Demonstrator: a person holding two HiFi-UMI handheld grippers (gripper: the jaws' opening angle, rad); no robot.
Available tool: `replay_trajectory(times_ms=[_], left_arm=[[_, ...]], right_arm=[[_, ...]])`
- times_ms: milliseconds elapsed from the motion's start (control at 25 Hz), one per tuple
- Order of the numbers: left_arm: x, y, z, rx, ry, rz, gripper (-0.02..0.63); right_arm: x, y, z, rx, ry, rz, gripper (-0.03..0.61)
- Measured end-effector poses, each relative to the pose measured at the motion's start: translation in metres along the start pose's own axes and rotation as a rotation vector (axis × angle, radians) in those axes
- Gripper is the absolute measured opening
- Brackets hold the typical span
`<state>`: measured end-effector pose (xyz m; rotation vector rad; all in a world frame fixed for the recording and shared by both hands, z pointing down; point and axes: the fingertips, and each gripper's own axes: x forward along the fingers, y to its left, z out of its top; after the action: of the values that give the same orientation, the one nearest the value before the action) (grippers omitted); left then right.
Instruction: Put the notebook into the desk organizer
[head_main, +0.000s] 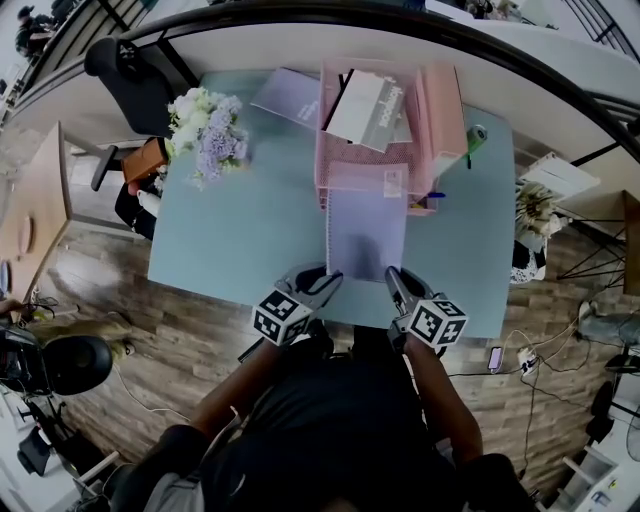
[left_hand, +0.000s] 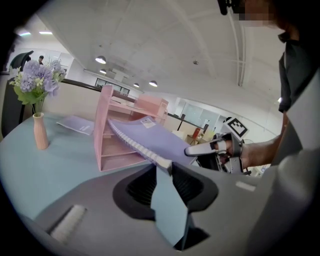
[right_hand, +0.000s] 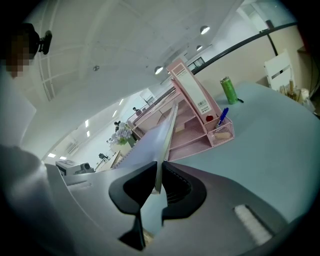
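Observation:
A lilac spiral notebook (head_main: 366, 232) is held flat above the pale blue desk, its far end at the front of the pink desk organizer (head_main: 390, 130). My left gripper (head_main: 328, 281) is shut on its near left corner, by the spiral binding (left_hand: 142, 148). My right gripper (head_main: 392, 280) is shut on the near right corner, the notebook's edge (right_hand: 161, 165) pinched between its jaws. In the left gripper view the notebook (left_hand: 150, 139) slopes up toward the organizer (left_hand: 112, 130) and the right gripper (left_hand: 190, 150) shows beside it. The organizer (right_hand: 192, 117) stands ahead in the right gripper view.
A vase of pale flowers (head_main: 205, 130) stands at the desk's back left, a flat lilac booklet (head_main: 285, 98) behind it. White papers (head_main: 365, 110) lie in the organizer's top. A green can (head_main: 474, 140) and a blue pen (right_hand: 222, 116) are at its right side.

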<state>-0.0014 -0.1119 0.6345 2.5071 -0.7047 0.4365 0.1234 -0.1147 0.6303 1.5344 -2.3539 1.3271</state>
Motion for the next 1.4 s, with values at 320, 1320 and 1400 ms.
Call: replay_trajectory(times_ms=[320, 1320, 1400], left_arm=[[0.013, 0.016, 0.004, -0.062, -0.006, 0.009, 0.158], [0.049, 0.076, 0.038, -0.154, -0.064, 0.087, 0.161], [0.049, 0.08, 0.039, -0.148, -0.062, 0.098, 0.161]], right_arm=[[0.008, -0.009, 0.017, 0.027, -0.008, 0.004, 0.035], [0.068, -0.031, 0.077, 0.189, 0.0, 0.047, 0.032], [0.072, -0.032, 0.082, 0.209, -0.002, 0.049, 0.032]])
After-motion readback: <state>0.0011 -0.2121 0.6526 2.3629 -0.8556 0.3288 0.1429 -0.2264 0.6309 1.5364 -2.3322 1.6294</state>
